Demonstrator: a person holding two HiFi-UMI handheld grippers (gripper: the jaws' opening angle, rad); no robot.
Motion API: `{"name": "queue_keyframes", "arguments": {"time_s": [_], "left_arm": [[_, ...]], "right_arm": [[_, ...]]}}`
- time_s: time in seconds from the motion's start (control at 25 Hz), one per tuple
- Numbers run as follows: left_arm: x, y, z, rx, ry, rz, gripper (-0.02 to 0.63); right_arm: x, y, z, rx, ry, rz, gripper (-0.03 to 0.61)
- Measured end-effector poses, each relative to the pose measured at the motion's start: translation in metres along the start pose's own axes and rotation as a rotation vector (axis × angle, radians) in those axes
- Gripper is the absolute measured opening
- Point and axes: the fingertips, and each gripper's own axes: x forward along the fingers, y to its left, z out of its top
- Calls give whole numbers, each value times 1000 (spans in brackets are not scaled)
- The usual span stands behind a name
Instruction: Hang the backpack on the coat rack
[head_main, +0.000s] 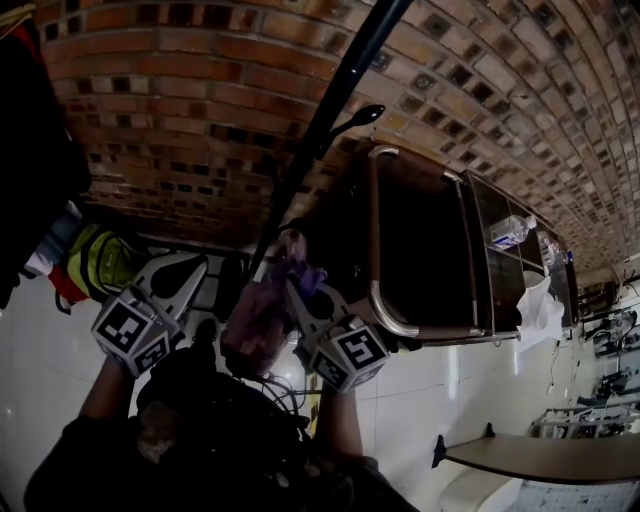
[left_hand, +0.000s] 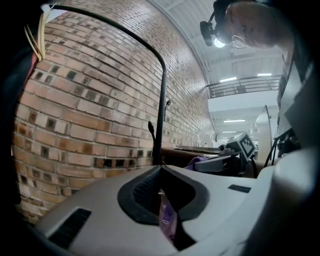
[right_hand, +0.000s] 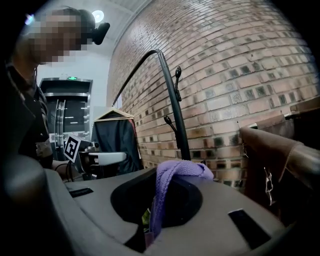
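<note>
Only the head view shows the whole purple backpack (head_main: 258, 320): a soft, crumpled bundle of cloth that hangs between the two grippers, just in front of the thin black pole of the coat rack (head_main: 330, 110), and not on any hook. This view also shows a clear water bottle (head_main: 510, 232) on a shelf of the brown cabinet (head_main: 420, 250) with a rounded metal frame. The gripper views show only straps. The left gripper (left_hand: 160, 175) has its jaws pressed together on a flat, smooth purple strap (left_hand: 166, 217) that runs down between the dark ribbed pads. The right gripper (right_hand: 159, 172) is also closed, and a woven purple strap (right_hand: 182, 170) with a coarse texture lies folded over its tips and goes down into the gap. The right gripper view alone shows a black garment (right_hand: 117, 142) on a hanger beside the wall. The brick wall (left_hand: 75, 115) behind the rack is rough, red-brown, with small dark square holes.
</note>
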Motion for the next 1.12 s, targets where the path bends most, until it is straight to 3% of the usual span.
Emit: {"name": "queue_keyframes", "arguments": {"time_s": [0.36,0.76,1.12], "left_arm": [[54,46,11,-3,12,-44,40],[84,79,15,-17,24,-81,40],[91,102,10,-30,40,-83,40]], "right_arm": [[38,-51,23,2,-5,-61,15],[77,-77,48,-33,4,-91,15],[120,-54,3,-111,195,-2,17]]}}
